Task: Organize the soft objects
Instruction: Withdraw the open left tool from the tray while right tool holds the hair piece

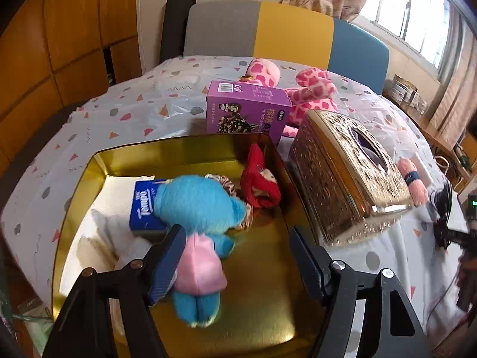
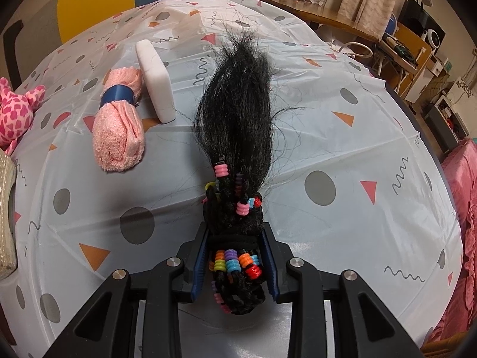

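Note:
A blue plush toy in a pink dress (image 1: 196,226) lies face down in the gold tin tray (image 1: 262,298), partly over a blue Tempo tissue pack (image 1: 144,205). A red plush (image 1: 259,182) and a frilly scrunchie (image 1: 229,188) lie further back in the tray, and white paper (image 1: 98,223) lines its left side. My left gripper (image 1: 235,232) is open over the tray. Its left finger (image 1: 167,262) sits against the pink dress, while the right finger stands well apart from the toy. My right gripper (image 2: 235,226) is shut on a black hairpiece with coloured beads (image 2: 235,125), whose loose hair fans out over the tablecloth.
Behind the tray stand a purple box (image 1: 247,110) and an ornate gold tissue box (image 1: 348,173). A pink spotted plush (image 1: 310,89) lies beyond them. A rolled pink towel (image 2: 119,125) and a white block (image 2: 155,80) rest on the patterned tablecloth (image 2: 357,179). A chair (image 1: 262,29) stands at the far edge.

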